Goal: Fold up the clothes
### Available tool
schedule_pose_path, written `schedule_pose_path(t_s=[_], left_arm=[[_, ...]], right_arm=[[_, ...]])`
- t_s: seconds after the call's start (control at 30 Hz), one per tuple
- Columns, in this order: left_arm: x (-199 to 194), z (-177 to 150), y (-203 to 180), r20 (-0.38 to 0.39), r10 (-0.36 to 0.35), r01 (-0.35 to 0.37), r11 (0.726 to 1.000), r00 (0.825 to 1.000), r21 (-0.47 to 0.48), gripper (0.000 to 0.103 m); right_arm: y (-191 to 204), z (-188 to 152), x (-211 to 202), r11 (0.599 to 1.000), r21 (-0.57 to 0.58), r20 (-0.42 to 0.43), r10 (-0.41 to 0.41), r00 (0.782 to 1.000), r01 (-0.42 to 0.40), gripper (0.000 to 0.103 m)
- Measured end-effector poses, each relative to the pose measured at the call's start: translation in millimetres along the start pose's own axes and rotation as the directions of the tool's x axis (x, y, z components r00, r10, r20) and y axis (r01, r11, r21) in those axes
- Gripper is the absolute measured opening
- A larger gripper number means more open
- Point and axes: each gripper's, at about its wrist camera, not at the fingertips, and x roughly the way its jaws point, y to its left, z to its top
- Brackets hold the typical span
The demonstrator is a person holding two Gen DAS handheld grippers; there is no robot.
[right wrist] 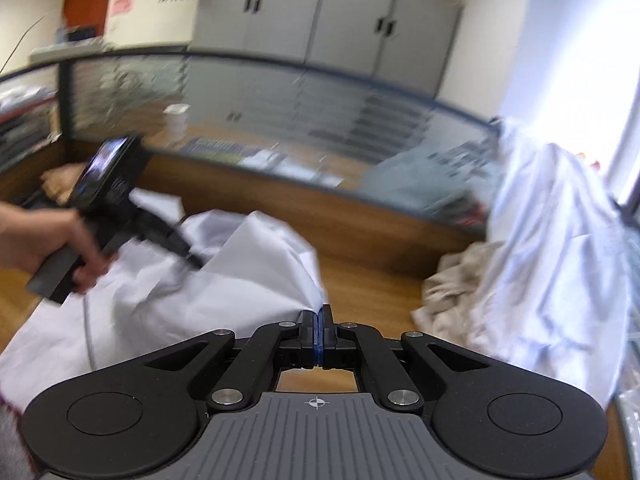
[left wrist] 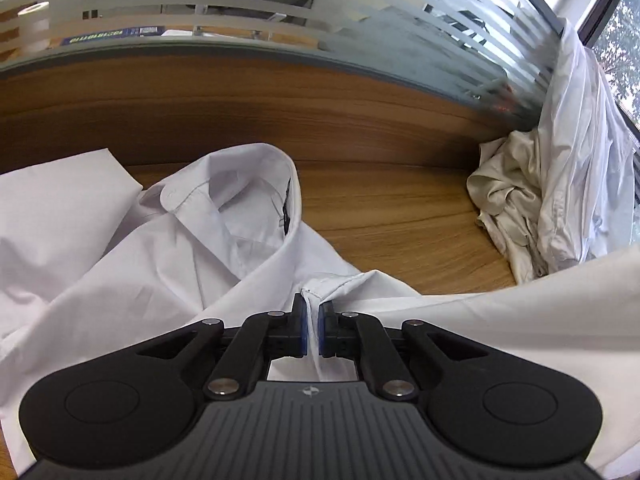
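- White shirt (left wrist: 168,264) lies rumpled on the wooden counter (left wrist: 392,216), collar up and open, a dark label visible inside the neck.
- Left gripper (left wrist: 313,320): fingers closed on a fold of the white shirt at a seamed edge just beside the collar; a thin ridge of fabric stands between the blue pads.
- Right gripper (right wrist: 318,330): fingers closed tight on a corner of the same shirt (right wrist: 224,280); the cloth rises in a peak from the pinch point and drapes away to the left.
- In the right wrist view, the person's left hand (right wrist: 44,244) grips the handle of the left gripper (right wrist: 196,262), whose tip is down in the shirt fabric on the far left side.
- A beige crumpled garment (left wrist: 508,208) sits at the right end of the counter, touching a white garment (left wrist: 580,152) that hangs over the striped glass partition (left wrist: 280,16).
- Grey cabinets (right wrist: 328,20) stand behind the partition; right wrist view is motion-blurred, so finer detail there is unreadable.
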Motion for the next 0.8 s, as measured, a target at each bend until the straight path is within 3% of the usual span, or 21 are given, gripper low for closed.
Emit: schedule_pose_path(t_s=[0.1, 0.2, 0.4, 0.57, 0.7, 0.8], left_arm=[[-0.3, -1.3, -7.1, -0.011, 0.044, -0.043, 0.998, 0.999, 0.053, 0.006], [-11.1, -4.6, -2.1, -0.013, 0.014, -0.013, 0.998, 1.0, 0.065, 0.012], [-67.7, -7.6, 10.1, 0.058, -0.045, 0.041, 0.996, 0.997, 0.078, 0.027], [-116.4, -10.4, 22.8, 0.052, -0.129, 0.13, 0.991, 0.99, -0.014, 0.036], [-139.9, -17.3, 33.2, 0.002, -0.241, 0.238, 0.959, 0.971, -0.151, 0.04], [-157.3, -24.5, 32.8, 0.001, -0.291, 0.286, 0.939, 0.957, -0.19, 0.045]], right_arm=[[4.9, 8.3, -3.5, 1.0, -0.025, 0.034, 0.003, 0.999, -0.003, 0.002], [20.0, 12.5, -4.6, 0.994, -0.108, 0.054, 0.032, 0.998, -0.026, 0.002], [44.5, 17.0, -4.1, 0.972, -0.209, 0.031, 0.119, 0.992, -0.11, 0.003], [72.0, 17.6, -3.7, 0.942, -0.279, -0.002, 0.192, 0.981, -0.185, 0.003], [92.4, 17.9, -1.2, 0.916, -0.324, -0.03, 0.239, 0.97, -0.236, 0.003], [105.1, 17.2, 0.9, 0.901, -0.345, -0.048, 0.263, 0.964, -0.263, 0.003]])
